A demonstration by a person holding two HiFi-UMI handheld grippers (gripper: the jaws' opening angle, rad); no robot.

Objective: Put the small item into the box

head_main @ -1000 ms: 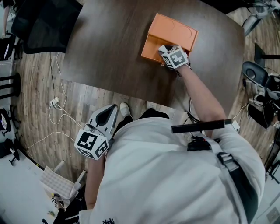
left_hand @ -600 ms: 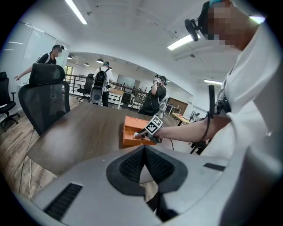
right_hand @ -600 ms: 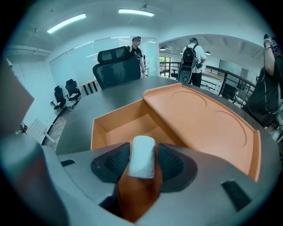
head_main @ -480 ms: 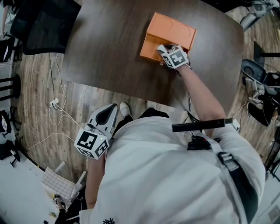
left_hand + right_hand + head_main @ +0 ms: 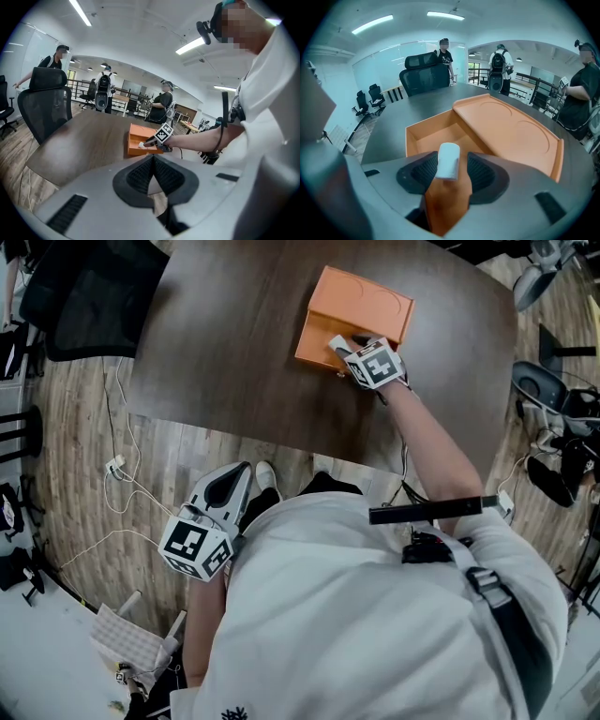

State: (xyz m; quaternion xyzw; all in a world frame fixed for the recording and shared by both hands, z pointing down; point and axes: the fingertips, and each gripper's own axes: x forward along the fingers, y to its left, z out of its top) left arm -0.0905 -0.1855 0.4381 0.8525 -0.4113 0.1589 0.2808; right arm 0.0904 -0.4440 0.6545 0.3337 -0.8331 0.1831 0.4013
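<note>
An orange box (image 5: 313, 341) lies open on the dark table (image 5: 234, 343), its lid (image 5: 364, 300) folded back on the far side. My right gripper (image 5: 339, 346) hovers over the box's near edge, shut on a small white cylinder-shaped item (image 5: 448, 161) that pokes out past its fingertips above the open compartment (image 5: 432, 131). The left gripper view shows the same box (image 5: 135, 140) and the white item (image 5: 141, 145) from the side. My left gripper (image 5: 240, 472) hangs beside the person's hip off the table, shut with nothing in it.
A black office chair (image 5: 94, 287) stands at the table's far left corner. Cables (image 5: 122, 465) trail over the wooden floor. More chairs and gear sit to the right (image 5: 553, 409). Several people stand in the background (image 5: 104, 91).
My right gripper has edged a little further left over the box's open part with the white item. The left gripper has stayed put.
</note>
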